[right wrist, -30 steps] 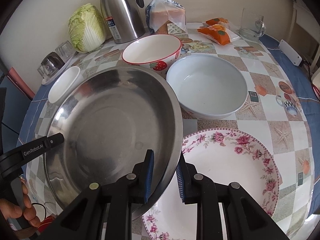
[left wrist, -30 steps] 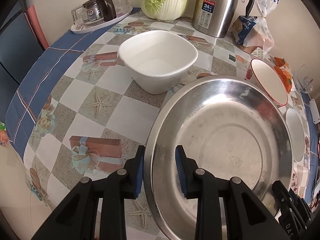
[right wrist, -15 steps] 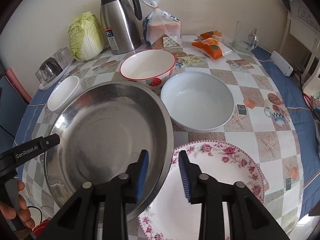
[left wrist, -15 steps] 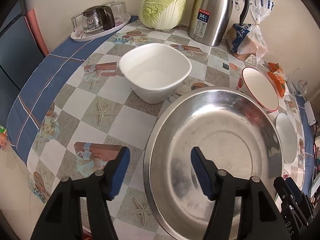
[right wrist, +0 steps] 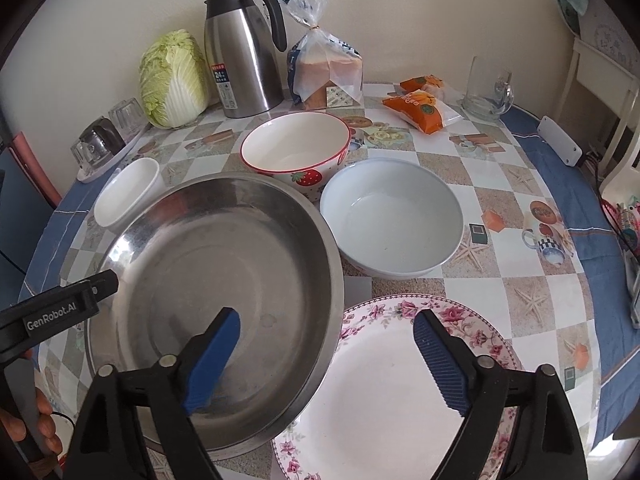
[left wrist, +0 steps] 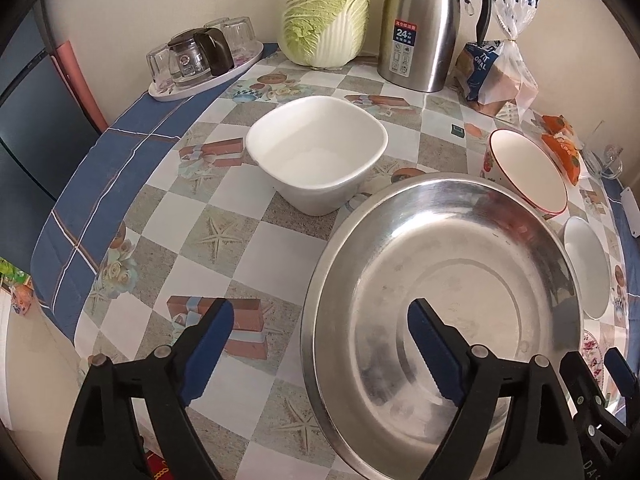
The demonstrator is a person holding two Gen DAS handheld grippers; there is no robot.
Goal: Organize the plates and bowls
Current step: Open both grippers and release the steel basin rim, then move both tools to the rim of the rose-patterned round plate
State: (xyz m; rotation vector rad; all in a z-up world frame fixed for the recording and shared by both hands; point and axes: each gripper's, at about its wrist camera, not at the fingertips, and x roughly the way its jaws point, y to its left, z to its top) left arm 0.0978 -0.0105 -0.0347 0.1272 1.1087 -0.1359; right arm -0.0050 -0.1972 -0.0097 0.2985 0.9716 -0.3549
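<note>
Steel basin (right wrist: 208, 280) sits on table (right wrist: 520, 280), edge overlapping floral plate (right wrist: 392, 392). White square bowl (left wrist: 318, 152), strawberry bowl (right wrist: 296, 148), pale bowl (right wrist: 392, 216) crowd behind basin. Left claw (left wrist: 320, 344) and right claw (right wrist: 326, 352) opening, straddling basin rim, pads clear.

Both wrist views close, angled down (opposite sides); share steel basin (left wrist: 440, 300).
</note>
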